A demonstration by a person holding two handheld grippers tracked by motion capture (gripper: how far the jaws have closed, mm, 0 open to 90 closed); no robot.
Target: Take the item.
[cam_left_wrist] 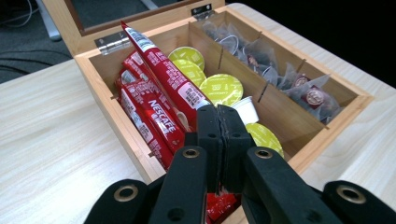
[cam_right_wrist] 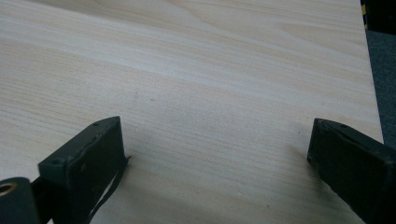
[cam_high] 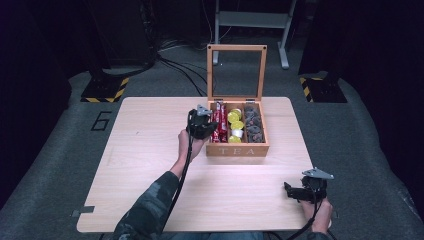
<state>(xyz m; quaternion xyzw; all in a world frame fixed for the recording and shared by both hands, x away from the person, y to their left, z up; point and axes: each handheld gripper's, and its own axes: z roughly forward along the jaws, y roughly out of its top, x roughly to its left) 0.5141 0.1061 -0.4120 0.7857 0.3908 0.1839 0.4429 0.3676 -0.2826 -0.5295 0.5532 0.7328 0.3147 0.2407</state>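
Observation:
An open wooden box marked TEA (cam_high: 237, 150) stands at the table's far middle, its glass lid (cam_high: 236, 72) upright. Its left compartment holds red Nescafé stick sachets (cam_left_wrist: 144, 121), the middle one yellow capsules (cam_left_wrist: 222, 87), the right one grey tea bags (cam_left_wrist: 280, 74). My left gripper (cam_left_wrist: 219, 114) is over the box's near left corner, shut on one red sachet (cam_left_wrist: 163, 74) that slants up above the others. In the high view the left gripper (cam_high: 209, 129) is at the box's left side. My right gripper (cam_high: 289, 190) rests open on the table (cam_right_wrist: 210, 70), with nothing between its jaws (cam_right_wrist: 215, 140).
The light wooden table (cam_high: 150, 150) has bare room left of and in front of the box. A white capsule (cam_left_wrist: 246, 109) lies among the yellow ones. Grey floor, cables and yellow-black striped stand feet (cam_high: 102, 92) surround the table.

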